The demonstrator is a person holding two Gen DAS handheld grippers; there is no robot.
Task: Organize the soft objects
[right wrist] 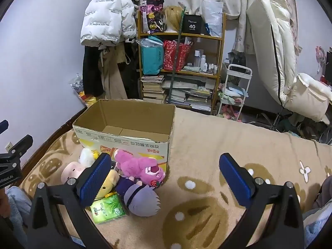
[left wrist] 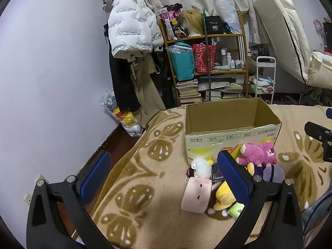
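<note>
An empty cardboard box [left wrist: 230,137] [right wrist: 124,145] stands open on a beige patterned blanket [left wrist: 145,186] [right wrist: 207,145]. In front of it lies a pile of soft toys: a pink bear [left wrist: 257,153] [right wrist: 143,168], a purple-haired doll [left wrist: 271,173] [right wrist: 141,199], a yellow plush [left wrist: 224,197] [right wrist: 108,183], a pale pink pig plush [left wrist: 197,195] [right wrist: 71,171] and a white fluffy toy [left wrist: 201,167] [right wrist: 86,156]. A green tissue pack [right wrist: 108,208] [left wrist: 236,209] lies beside them. My left gripper [left wrist: 164,176] is open, left of the pile. My right gripper [right wrist: 166,178] is open, nothing between its fingers.
A wooden shelf [right wrist: 180,66] with bags, bottles and stacked books stands behind the bed. Coats hang on the wall [left wrist: 132,31]. A white trolley [right wrist: 234,91] and a cream mattress [right wrist: 276,51] are at the right. The blanket's left edge drops to the floor [left wrist: 116,139].
</note>
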